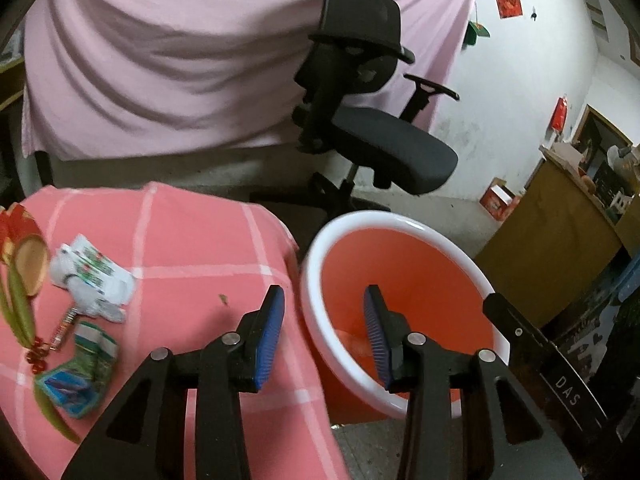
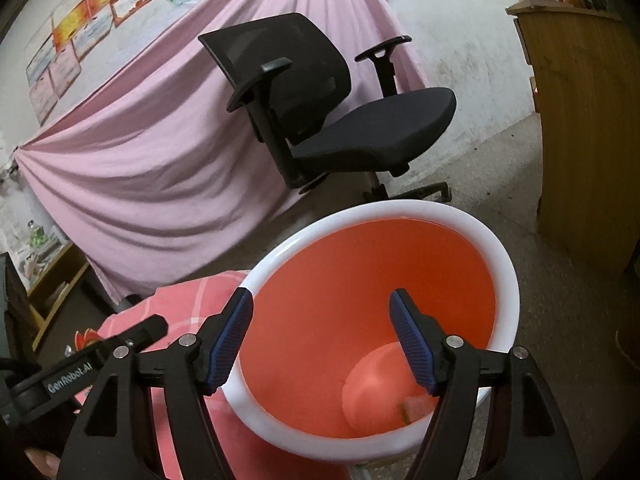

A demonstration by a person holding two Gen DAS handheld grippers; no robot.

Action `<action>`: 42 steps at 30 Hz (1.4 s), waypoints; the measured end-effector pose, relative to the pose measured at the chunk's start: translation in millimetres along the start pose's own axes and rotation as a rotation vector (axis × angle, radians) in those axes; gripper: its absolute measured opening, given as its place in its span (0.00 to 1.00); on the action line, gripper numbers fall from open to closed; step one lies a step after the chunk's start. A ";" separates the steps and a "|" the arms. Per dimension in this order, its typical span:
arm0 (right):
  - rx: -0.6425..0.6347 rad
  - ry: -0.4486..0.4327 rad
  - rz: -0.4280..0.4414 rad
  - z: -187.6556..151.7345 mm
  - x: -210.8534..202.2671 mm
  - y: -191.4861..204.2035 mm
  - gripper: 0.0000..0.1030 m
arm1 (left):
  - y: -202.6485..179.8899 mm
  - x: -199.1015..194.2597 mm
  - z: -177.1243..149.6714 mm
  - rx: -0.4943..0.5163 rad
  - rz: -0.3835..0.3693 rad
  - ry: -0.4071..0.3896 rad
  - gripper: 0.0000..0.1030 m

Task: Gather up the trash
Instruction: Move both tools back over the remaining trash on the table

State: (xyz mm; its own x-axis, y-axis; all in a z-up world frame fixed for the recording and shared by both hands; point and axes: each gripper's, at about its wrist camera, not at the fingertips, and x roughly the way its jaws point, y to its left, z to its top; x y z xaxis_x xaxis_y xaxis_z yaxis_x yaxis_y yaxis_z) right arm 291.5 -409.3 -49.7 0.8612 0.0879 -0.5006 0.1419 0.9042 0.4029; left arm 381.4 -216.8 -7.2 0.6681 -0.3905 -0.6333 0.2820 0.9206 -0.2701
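An orange trash bin with a white rim (image 1: 360, 218) stands on the floor beside a table under a pink checked cloth (image 1: 192, 240). My left gripper (image 1: 324, 292) hangs open over the near rim with nothing between its blue pads. On the cloth to the left lie a crumpled white wrapper (image 1: 94, 280), a green and blue packet (image 1: 78, 380) and a tiny green scrap (image 1: 223, 299). My right gripper (image 2: 320, 294) is open and empty above the bin's mouth (image 2: 380, 208). A small pale scrap (image 2: 416, 406) lies at the bin's bottom.
A black office chair (image 1: 384, 148) stands just behind the bin before a pink hanging sheet (image 1: 180, 60). A wooden cabinet (image 1: 560, 216) is to the right. A round wooden dish (image 1: 30, 264), green stalks and red beads sit at the table's left edge.
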 end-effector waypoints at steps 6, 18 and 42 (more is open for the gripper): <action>-0.053 -0.075 0.044 -0.1 -11.7 20.5 0.75 | 13.3 -36.3 -1.7 0.019 0.053 -0.107 0.35; -0.208 -0.280 0.175 -7.2 -34.3 98.4 0.98 | 74.5 -128.9 -16.1 -0.017 0.201 -0.385 0.62; -0.467 -0.224 0.249 -52.0 -10.2 200.1 1.00 | 191.6 -175.9 -59.7 -0.136 0.383 -0.508 0.97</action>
State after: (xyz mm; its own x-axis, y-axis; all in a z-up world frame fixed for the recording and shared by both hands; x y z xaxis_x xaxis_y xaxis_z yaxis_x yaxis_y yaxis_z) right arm 285.8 -207.6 -3.8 0.9307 0.2774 -0.2384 -0.2656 0.9607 0.0809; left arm 276.7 28.1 9.2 0.9560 0.0454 -0.2899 -0.1081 0.9730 -0.2040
